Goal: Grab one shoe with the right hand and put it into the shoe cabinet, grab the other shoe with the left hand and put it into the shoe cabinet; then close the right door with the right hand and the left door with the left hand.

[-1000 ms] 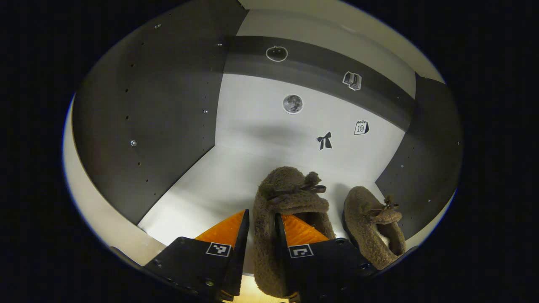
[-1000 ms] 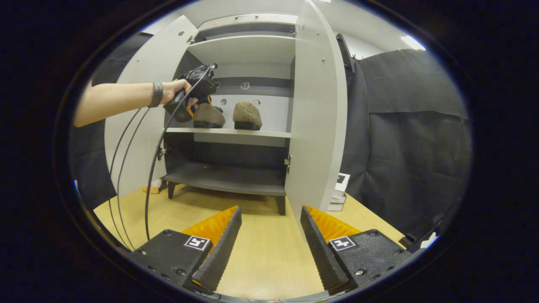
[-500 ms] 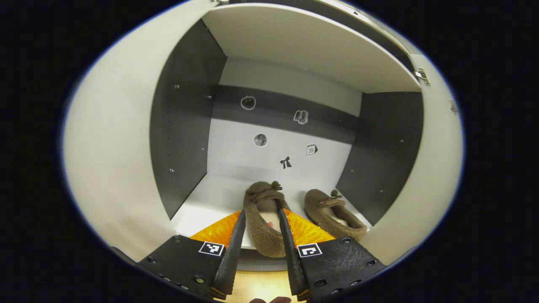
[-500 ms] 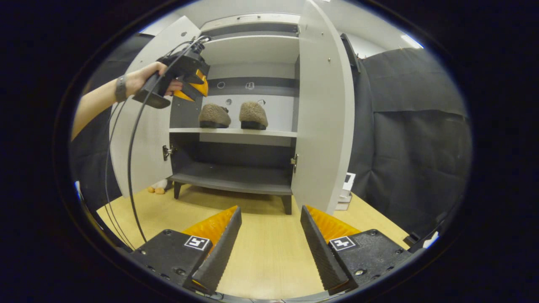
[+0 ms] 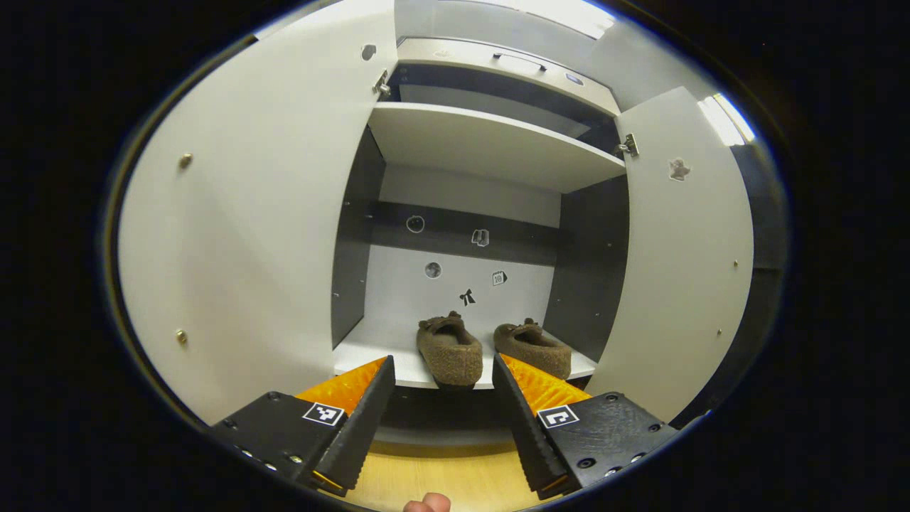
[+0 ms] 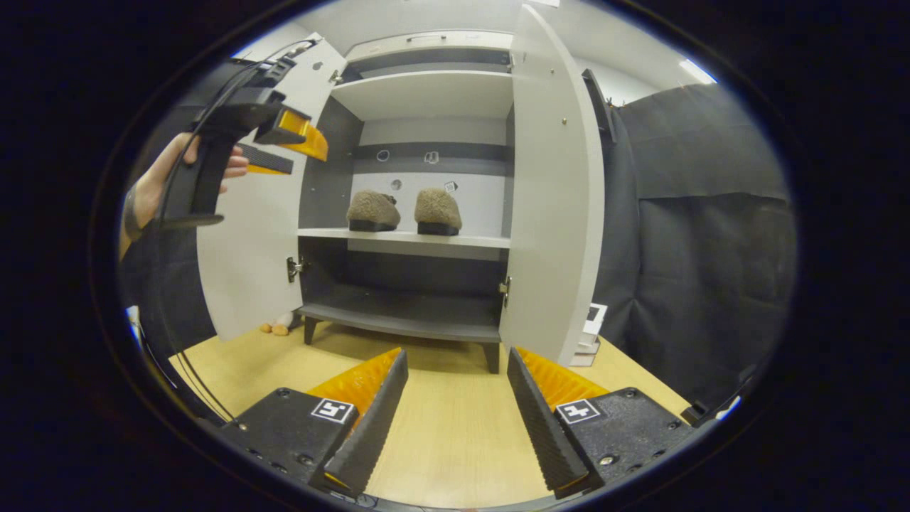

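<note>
Both shoes sit side by side on the cabinet's middle shelf, our jaws spread and empty; next we push the right door from its outer face with the right gripper.

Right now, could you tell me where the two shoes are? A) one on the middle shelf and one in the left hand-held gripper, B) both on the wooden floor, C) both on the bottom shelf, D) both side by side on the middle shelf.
D: the left shoe and the right shoe sit side by side on the middle shelf, and both doors stand open.
</note>
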Action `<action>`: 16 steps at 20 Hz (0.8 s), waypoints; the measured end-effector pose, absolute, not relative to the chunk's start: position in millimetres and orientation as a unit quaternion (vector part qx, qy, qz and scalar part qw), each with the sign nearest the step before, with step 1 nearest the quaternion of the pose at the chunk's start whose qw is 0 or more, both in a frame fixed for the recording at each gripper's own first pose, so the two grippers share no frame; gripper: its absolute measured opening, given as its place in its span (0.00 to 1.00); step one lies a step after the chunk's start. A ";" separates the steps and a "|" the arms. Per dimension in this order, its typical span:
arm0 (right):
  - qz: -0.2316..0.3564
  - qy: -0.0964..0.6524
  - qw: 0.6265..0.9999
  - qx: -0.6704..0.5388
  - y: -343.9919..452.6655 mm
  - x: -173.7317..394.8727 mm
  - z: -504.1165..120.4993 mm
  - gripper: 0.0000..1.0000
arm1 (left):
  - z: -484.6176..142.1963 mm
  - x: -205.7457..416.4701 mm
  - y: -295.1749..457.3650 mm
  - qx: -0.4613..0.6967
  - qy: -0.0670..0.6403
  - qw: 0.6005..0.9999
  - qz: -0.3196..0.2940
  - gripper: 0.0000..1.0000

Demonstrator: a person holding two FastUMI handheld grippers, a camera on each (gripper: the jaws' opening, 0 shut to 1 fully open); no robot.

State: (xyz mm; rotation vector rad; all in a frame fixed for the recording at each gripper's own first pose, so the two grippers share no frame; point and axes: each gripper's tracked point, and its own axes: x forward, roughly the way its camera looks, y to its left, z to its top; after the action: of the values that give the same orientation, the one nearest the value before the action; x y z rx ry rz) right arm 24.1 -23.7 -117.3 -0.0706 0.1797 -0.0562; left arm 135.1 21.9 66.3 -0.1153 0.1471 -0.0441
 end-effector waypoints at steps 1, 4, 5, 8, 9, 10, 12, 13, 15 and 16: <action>-0.027 0.088 0.995 -0.036 -23.8 22.0 -115.1 0.88 | 58.5 120.7 19.6 -0.062 0.074 0.995 -0.019 0.84; -0.025 0.084 0.996 -0.032 -23.1 18.3 -110.5 0.89 | 34.6 85.5 30.6 -0.072 0.063 0.995 0.016 0.84; -0.023 0.085 0.996 -0.030 -22.3 17.8 -110.4 0.89 | 25.6 74.4 33.5 -0.072 0.056 0.996 0.025 0.84; -0.019 0.088 0.996 -0.026 -20.3 14.5 -110.6 0.89 | 2.6 43.9 36.7 -0.067 0.057 0.995 0.044 0.85; -0.019 0.088 0.996 -0.028 -20.6 12.9 -110.1 0.89 | -4.0 35.0 34.9 -0.067 0.057 0.995 0.044 0.87; -0.020 0.087 0.996 -0.029 -20.2 11.8 -109.8 0.89 | -10.8 26.3 31.4 -0.067 0.059 0.995 0.040 0.88; -0.019 0.087 0.996 -0.030 -18.9 9.9 -111.0 0.89 | -24.3 9.5 27.1 -0.057 0.070 0.995 0.040 0.90; -0.018 0.089 0.995 -0.030 -18.1 8.7 -111.4 0.89 | -30.2 1.7 25.4 -0.055 0.075 0.995 0.039 0.90; -0.017 0.084 0.996 -0.026 -18.1 7.2 -107.9 0.89 | -38.3 -8.3 18.7 -0.057 0.082 0.994 0.034 0.90; -0.017 0.082 0.996 -0.022 -18.9 6.8 -106.0 0.88 | -40.8 -12.8 17.3 -0.057 0.083 0.994 0.034 0.90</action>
State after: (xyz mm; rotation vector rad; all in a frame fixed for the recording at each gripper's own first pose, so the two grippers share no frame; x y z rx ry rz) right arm 6.8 -18.9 -106.0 -0.0439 0.1636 -0.0339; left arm -12.8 17.3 -40.8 -0.1136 0.1671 0.0687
